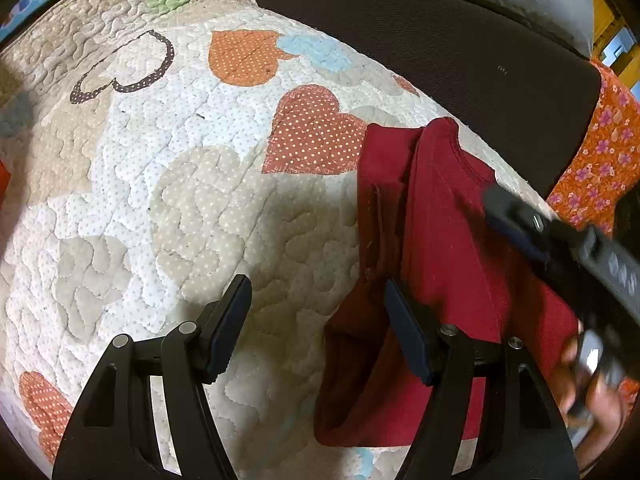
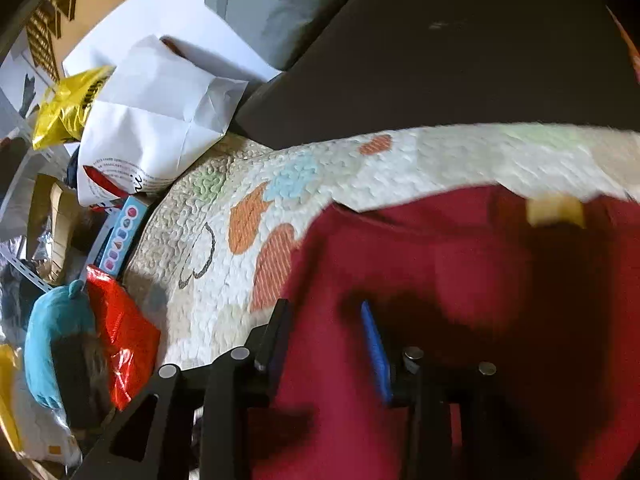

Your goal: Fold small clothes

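A small dark red shirt (image 1: 448, 240) lies partly folded on the heart-patterned quilt (image 1: 180, 184). My left gripper (image 1: 316, 328) is open and empty, low over the quilt at the shirt's left edge; its right finger overlaps the red cloth. My right gripper (image 1: 532, 228) comes in blurred from the right, over the shirt. In the right wrist view the right gripper (image 2: 328, 344) is open just above the red shirt (image 2: 460, 280), holding nothing. A yellowish tag (image 2: 556, 210) shows at the shirt's far edge.
A dark brown cushion (image 1: 420, 32) borders the quilt at the back. An orange flowered cloth (image 1: 600, 160) lies at the right. Beside the quilt (image 2: 460, 156) are a white paper bag (image 2: 160, 128), a red plastic bag (image 2: 120, 332), a blue box (image 2: 120, 240) and a teal plush (image 2: 56, 344).
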